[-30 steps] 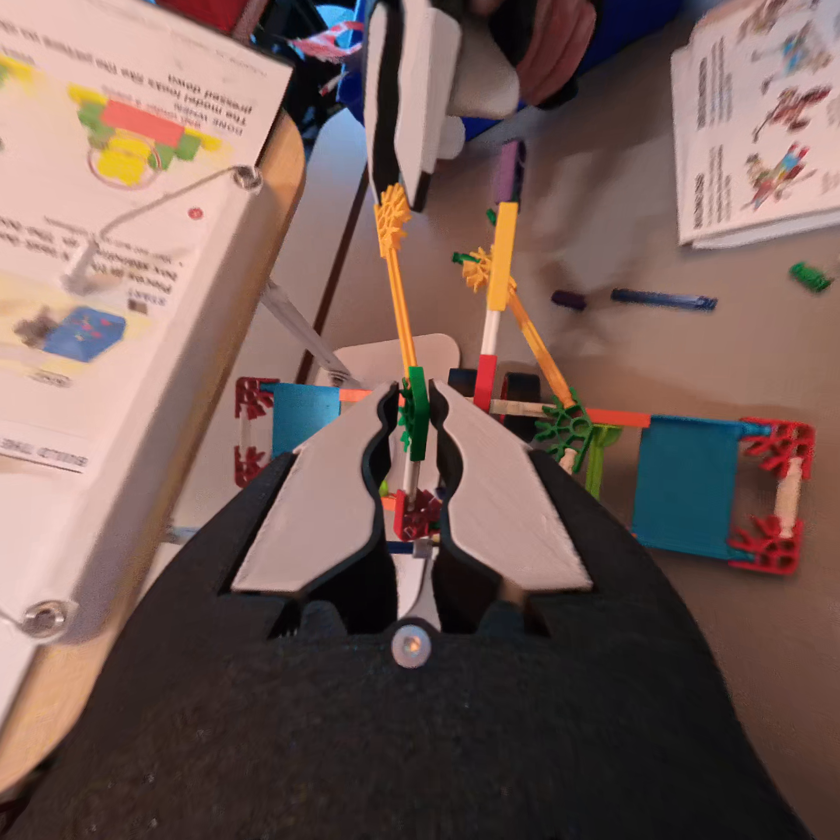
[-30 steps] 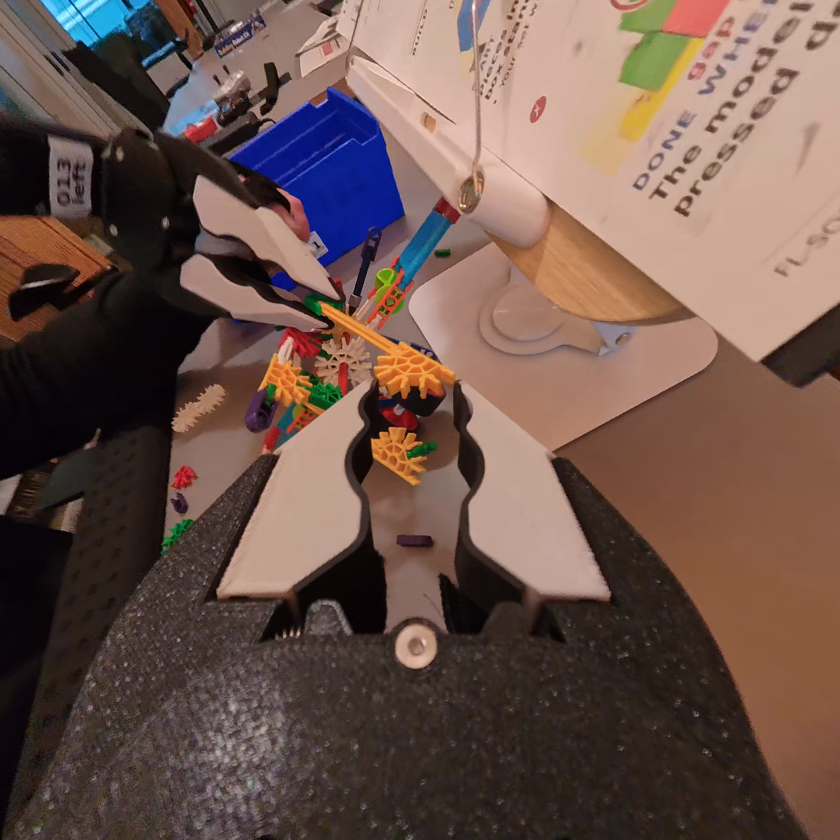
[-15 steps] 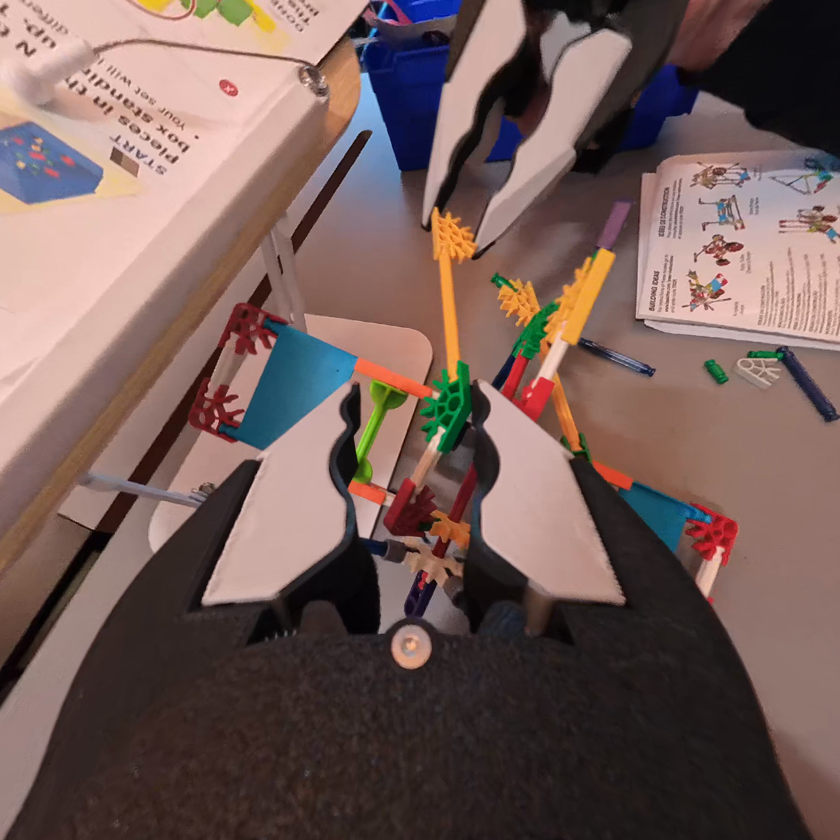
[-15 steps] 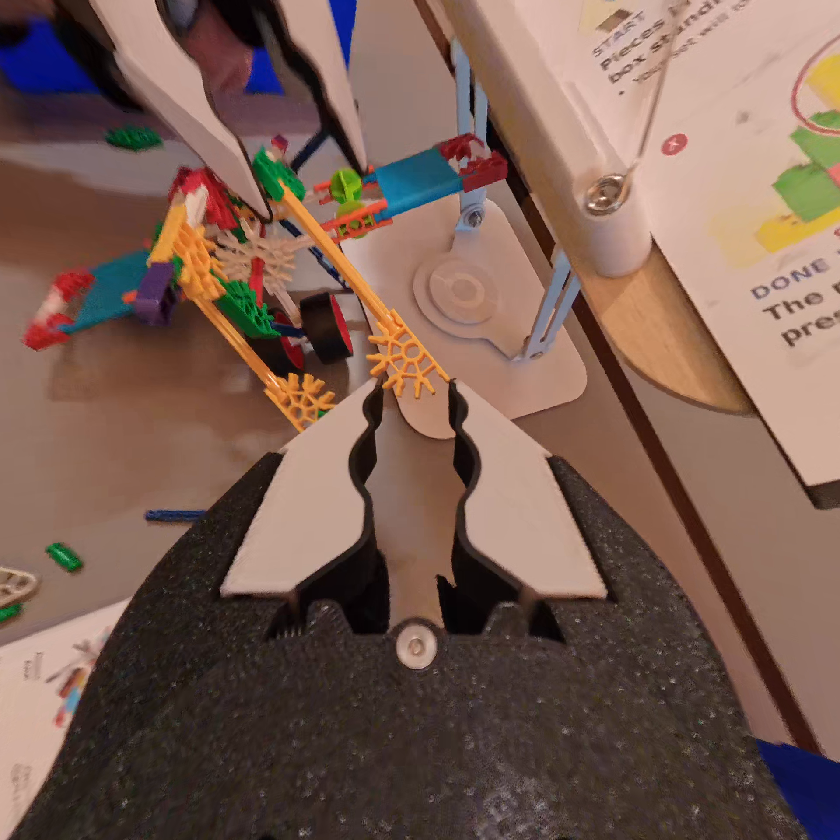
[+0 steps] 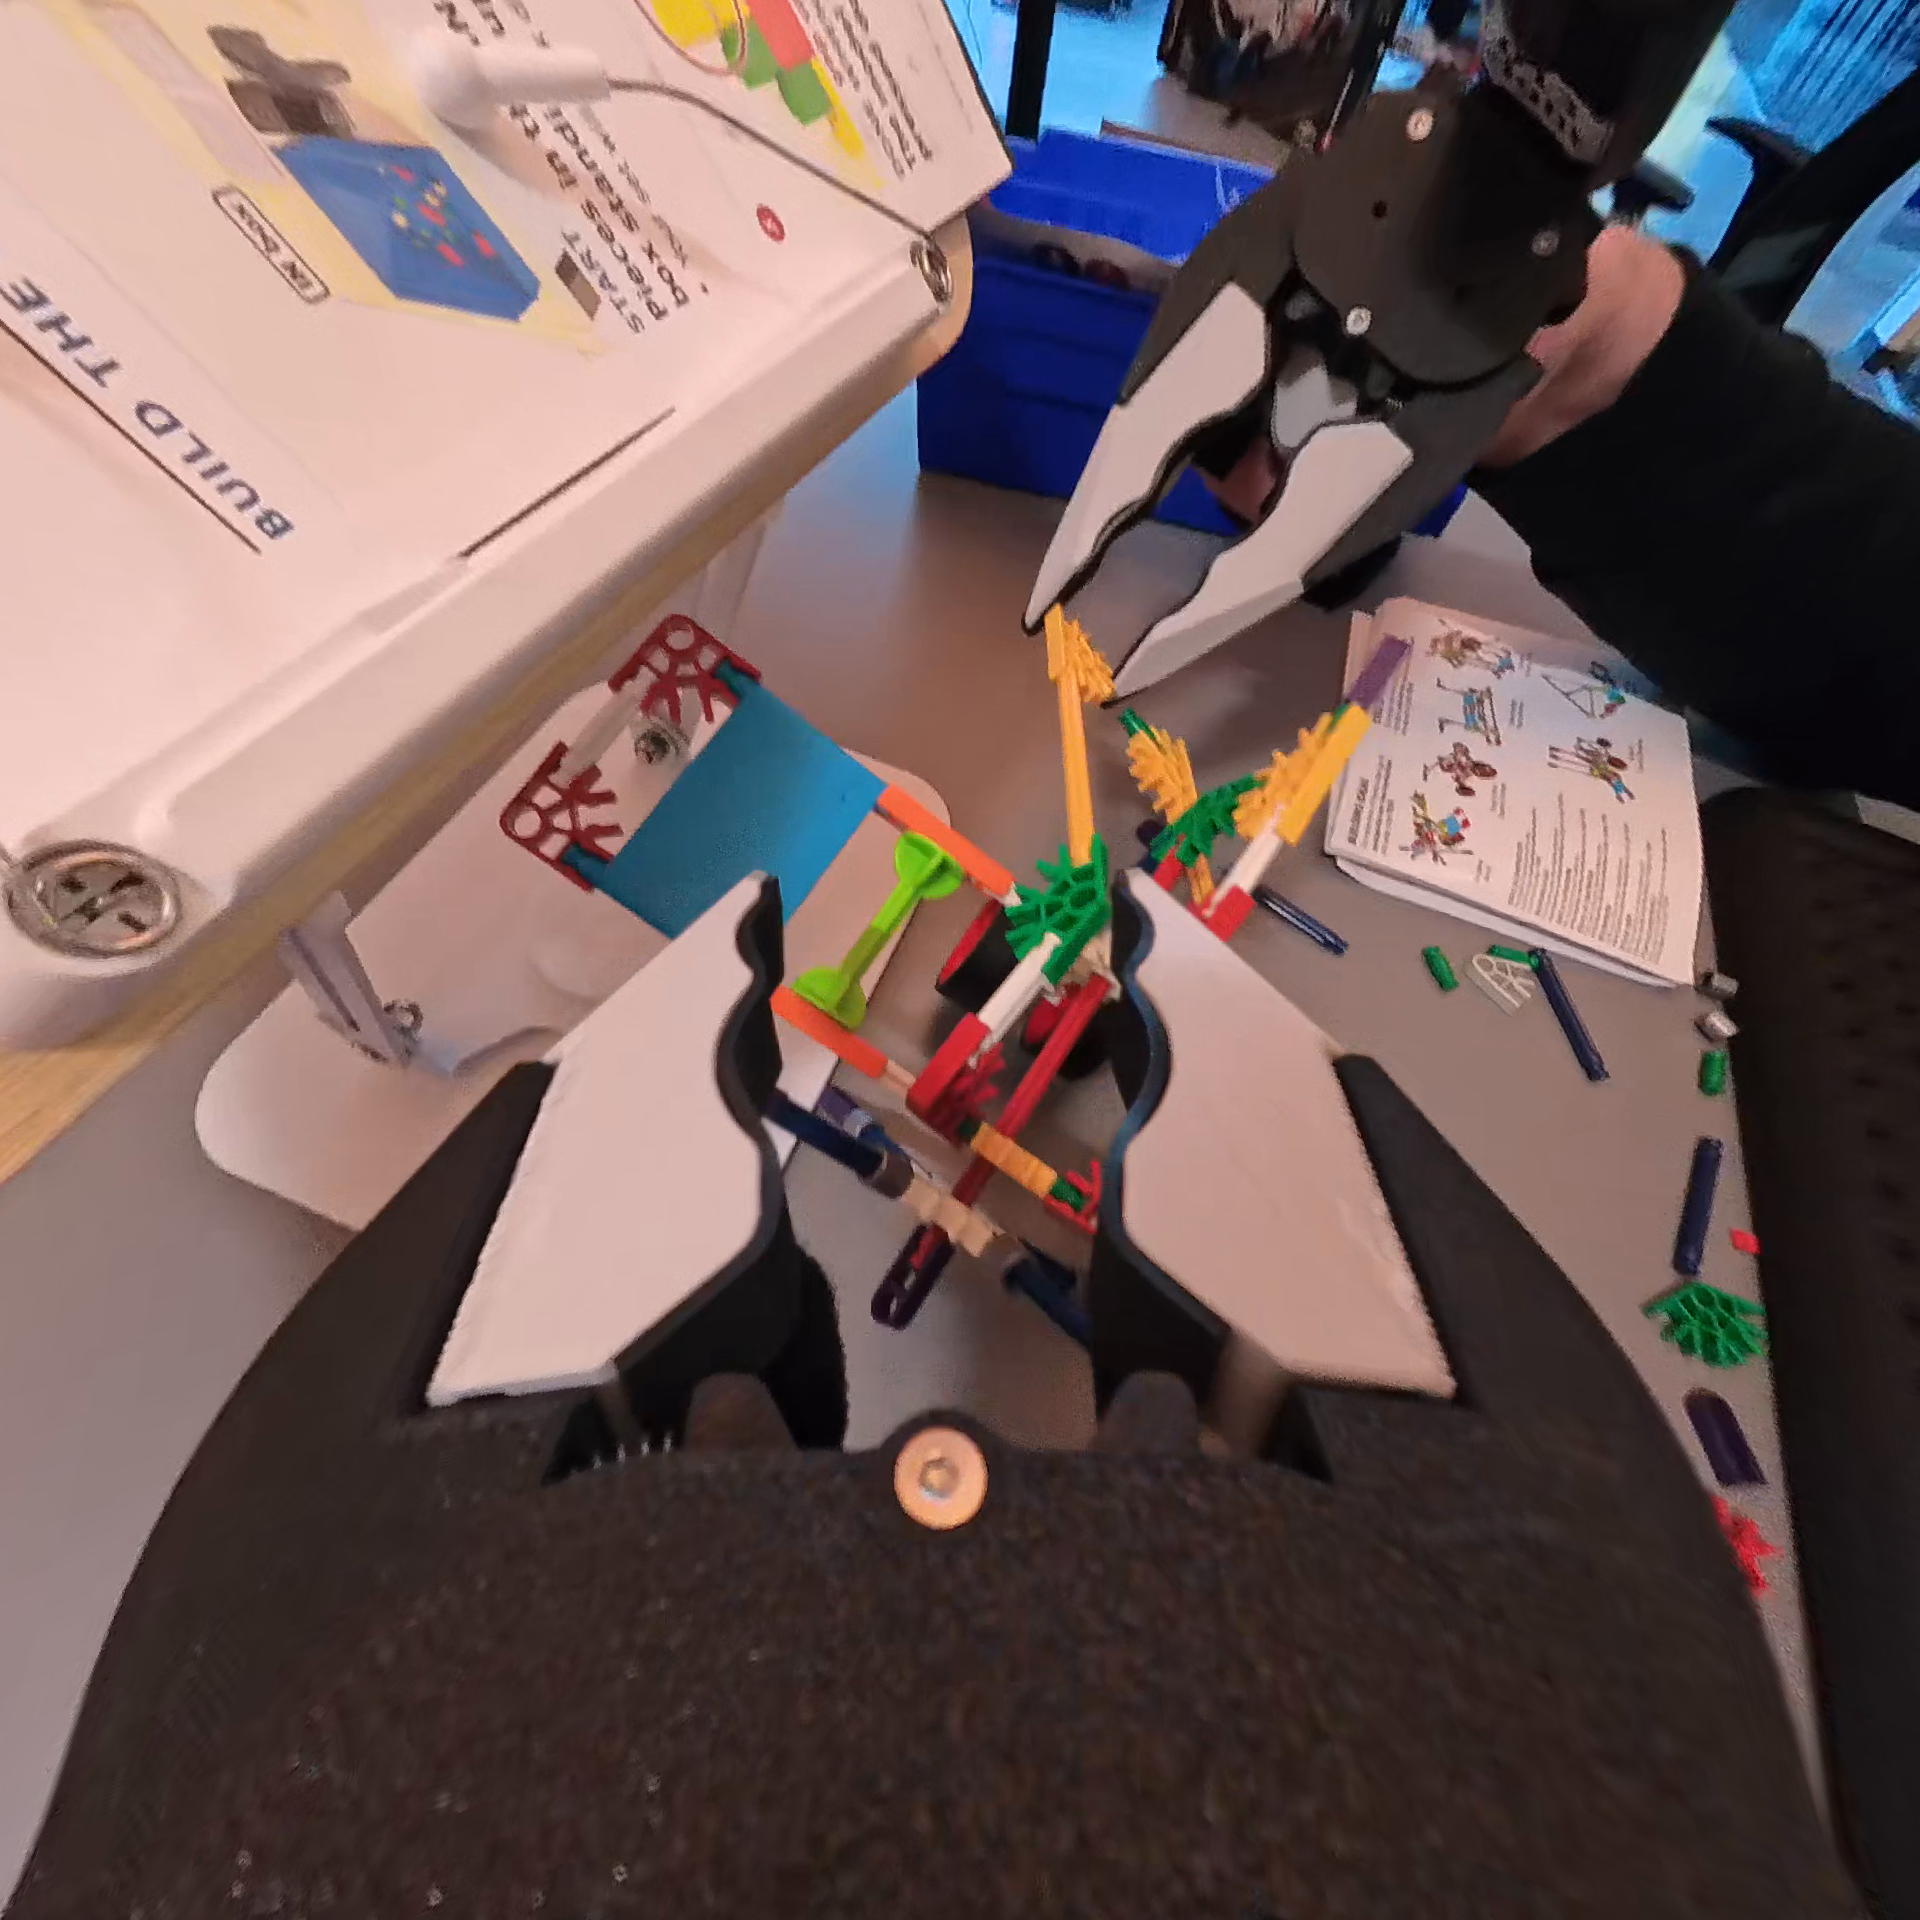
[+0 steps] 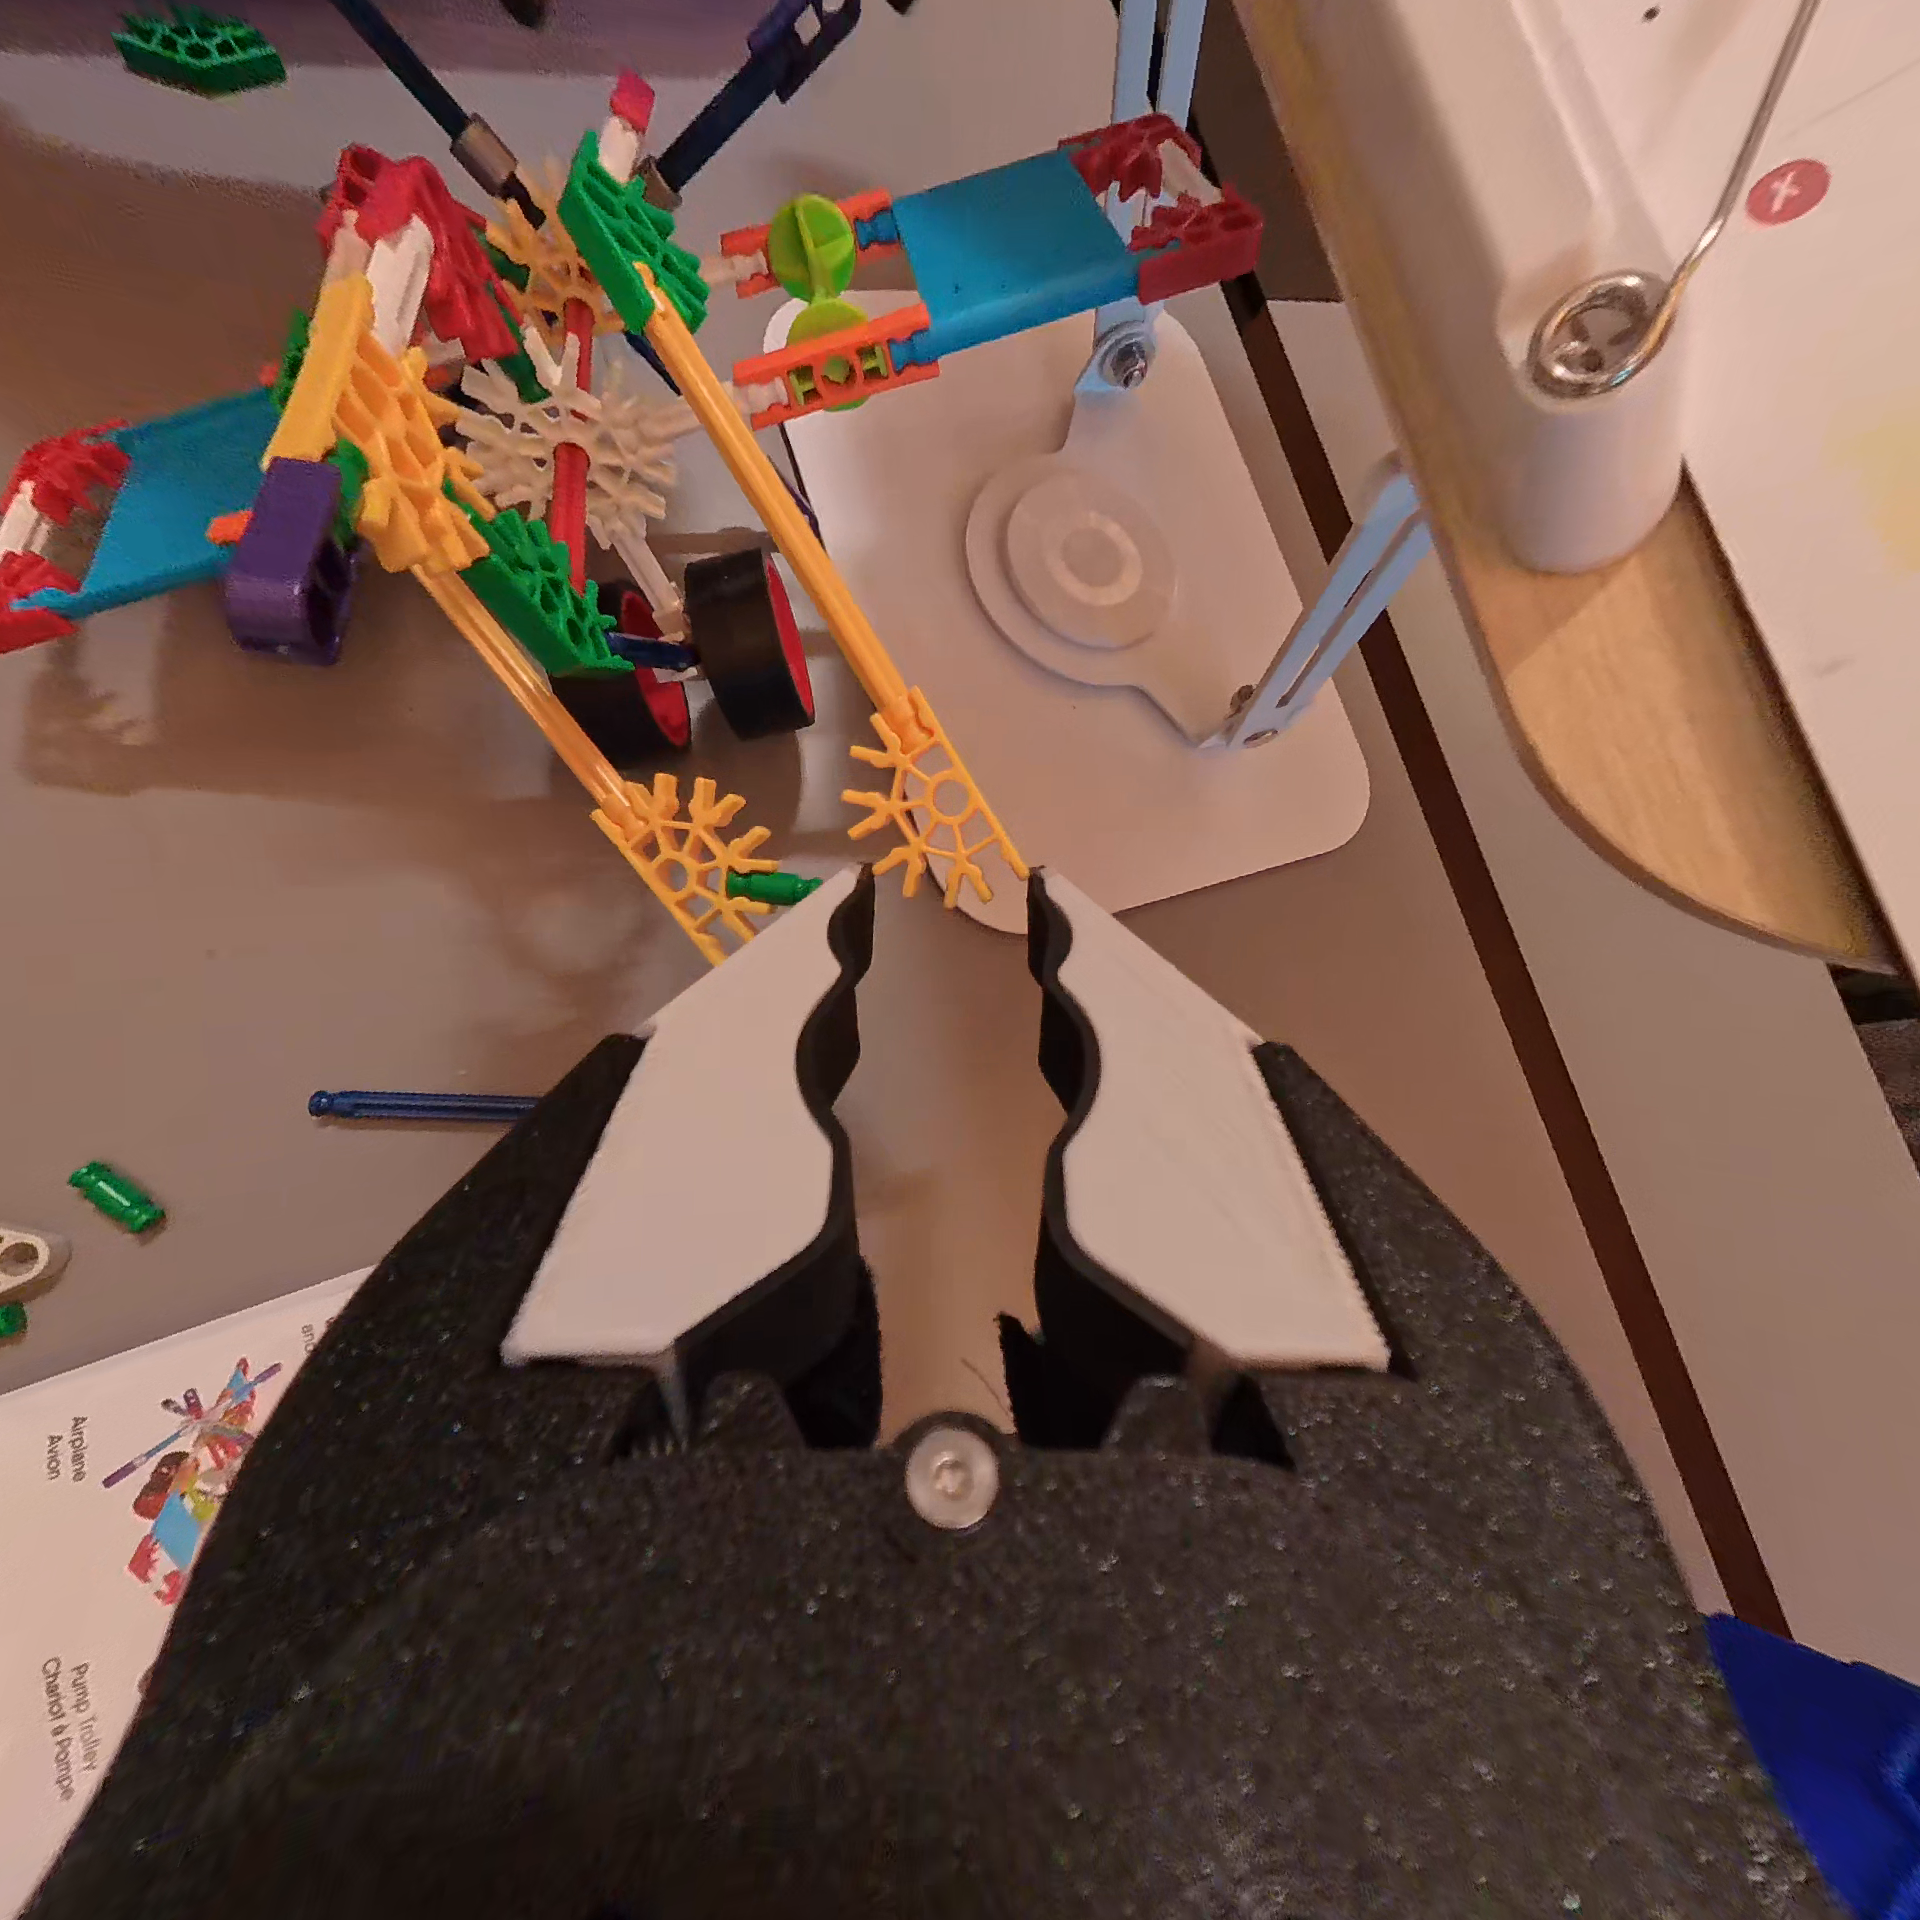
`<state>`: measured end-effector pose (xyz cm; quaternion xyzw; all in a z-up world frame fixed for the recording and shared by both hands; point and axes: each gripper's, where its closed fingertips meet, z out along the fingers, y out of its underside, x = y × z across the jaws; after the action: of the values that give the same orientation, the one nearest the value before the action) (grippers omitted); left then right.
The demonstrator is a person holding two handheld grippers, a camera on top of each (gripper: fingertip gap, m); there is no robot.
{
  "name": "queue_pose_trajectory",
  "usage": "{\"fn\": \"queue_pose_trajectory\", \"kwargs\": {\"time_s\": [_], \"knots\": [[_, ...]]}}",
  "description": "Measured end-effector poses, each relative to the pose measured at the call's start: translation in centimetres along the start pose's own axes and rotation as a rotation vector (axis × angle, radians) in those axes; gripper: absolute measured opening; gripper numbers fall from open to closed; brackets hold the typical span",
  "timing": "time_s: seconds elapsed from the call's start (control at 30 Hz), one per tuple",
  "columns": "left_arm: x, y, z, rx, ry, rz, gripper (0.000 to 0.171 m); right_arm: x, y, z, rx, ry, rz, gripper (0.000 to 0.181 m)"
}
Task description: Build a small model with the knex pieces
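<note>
A colourful rod-and-connector toy model (image 5: 977,1049) with blue panels (image 5: 738,821) and black wheels stands on the grey table; it also shows in the right wrist view (image 6: 561,447). My left gripper (image 5: 945,894) is open wide over the model. Its right fingertip (image 5: 1132,904) touches the green connector (image 5: 1060,904). A yellow rod (image 5: 1075,769) rises from that connector to a yellow connector (image 5: 1081,655). My right gripper (image 6: 951,878) pinches this yellow connector (image 6: 935,821) at its fingertips. In the left wrist view the right gripper (image 5: 1086,644) comes in from the upper right, held by a hand in a black sleeve.
A white instruction board (image 5: 416,364) on a wooden stand overhangs the left, its white base plate (image 6: 1195,727) beside the model. A blue bin (image 5: 1039,343) is behind. A booklet (image 5: 1527,790) and loose pieces, such as a green connector (image 5: 1704,1320) and blue rod (image 6: 416,1104), lie about. One gripper's finger ends stand about 15 cm off the other's.
My left gripper let go of the green connector and opened wide, drawing back a little. My right gripper swung round the model while keeping the yellow connector at its tips.
</note>
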<state>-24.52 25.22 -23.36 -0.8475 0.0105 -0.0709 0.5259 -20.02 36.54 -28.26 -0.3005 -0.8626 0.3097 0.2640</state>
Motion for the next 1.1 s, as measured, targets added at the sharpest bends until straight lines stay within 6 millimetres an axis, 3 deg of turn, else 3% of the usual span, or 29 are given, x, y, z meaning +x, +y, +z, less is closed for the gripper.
{"fn": "queue_pose_trajectory", "kwargs": {"time_s": [0.2,0.43,0.63,0.8,1.0,1.1], "knots": [[0.4,2.8,-1.0,-0.219,-0.058,0.062,0.048,-0.3,0.2,0.0,-0.018,-0.011,-0.006,0.029],[0.5,3.8,0.5,-0.234,-0.02,0.019,0.019,-0.4,0.4,-0.1,-0.034,-0.008,-0.022,0.024],[-0.3,3.7,1.0,-0.186,-0.008,-0.08,0.019,-0.8,0.8,-0.1,-0.055,-0.026,-0.036,0.024],[-1.4,3.9,1.7,-0.192,-0.067,-0.059,0.021,-2.2,1.0,-0.1,-0.078,-0.084,-0.057,0.023],[-1.2,3.6,1.8,-0.186,-0.064,-0.022,0.026,-3.2,1.8,0.1,-0.143,-0.106,-0.105,0.023],[-1.3,3.3,1.6,-0.172,-0.066,-0.032,0.031,-2.6,2.2,-0.1,-0.172,-0.084,-0.086,0.023]]}}
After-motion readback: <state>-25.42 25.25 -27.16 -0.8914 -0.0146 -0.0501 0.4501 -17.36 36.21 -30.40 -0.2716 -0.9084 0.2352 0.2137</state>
